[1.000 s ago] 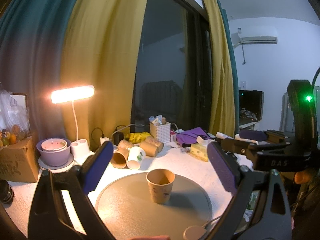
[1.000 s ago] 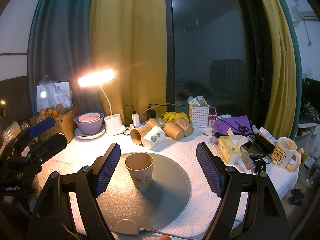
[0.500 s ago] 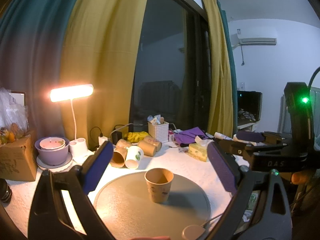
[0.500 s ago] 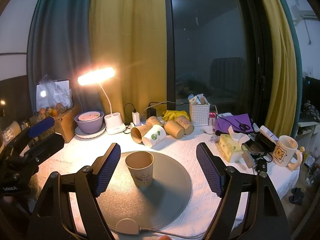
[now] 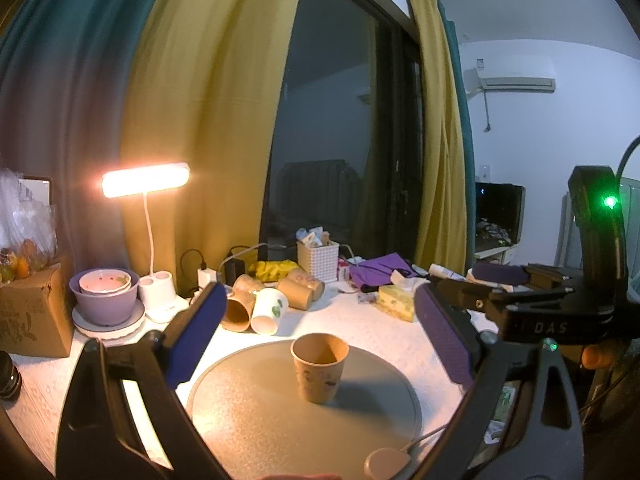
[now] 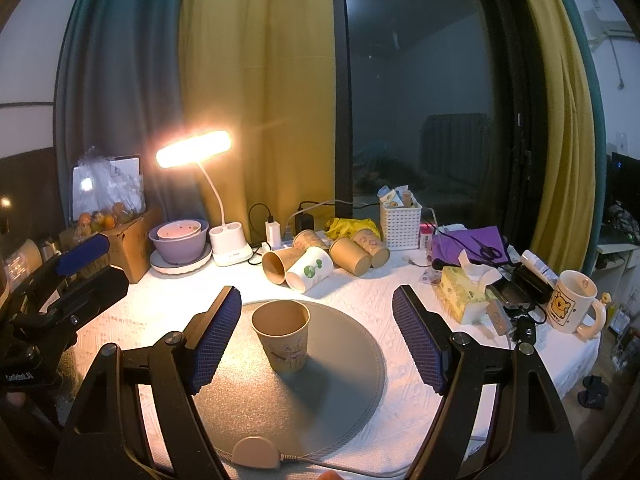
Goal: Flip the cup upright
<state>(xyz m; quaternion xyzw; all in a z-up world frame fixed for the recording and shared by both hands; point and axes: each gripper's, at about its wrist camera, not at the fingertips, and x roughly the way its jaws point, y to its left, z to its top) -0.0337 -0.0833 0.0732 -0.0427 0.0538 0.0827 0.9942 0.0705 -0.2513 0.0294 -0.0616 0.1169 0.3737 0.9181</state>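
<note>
A brown paper cup (image 5: 319,367) stands upright, mouth up, on a round grey mat (image 5: 256,420); it also shows in the right wrist view (image 6: 283,335) on the mat (image 6: 340,392). My left gripper (image 5: 320,340) is open and empty, held above and in front of the cup. My right gripper (image 6: 316,340) is open and empty, the cup nearer its left finger. Each gripper shows at the edge of the other's view: the right (image 5: 532,300) and the left (image 6: 60,280).
Several paper cups (image 6: 316,260) lie on their sides behind the mat. A lit desk lamp (image 6: 224,200), purple bowl (image 6: 178,240), cardboard box (image 6: 120,240), white basket (image 6: 400,224), tissue box (image 6: 464,294) and a bear mug (image 6: 572,308) crowd the white table (image 6: 400,292).
Both grippers have drawn back slightly from the cup and stay open. The cup has stayed upright on the mat.
</note>
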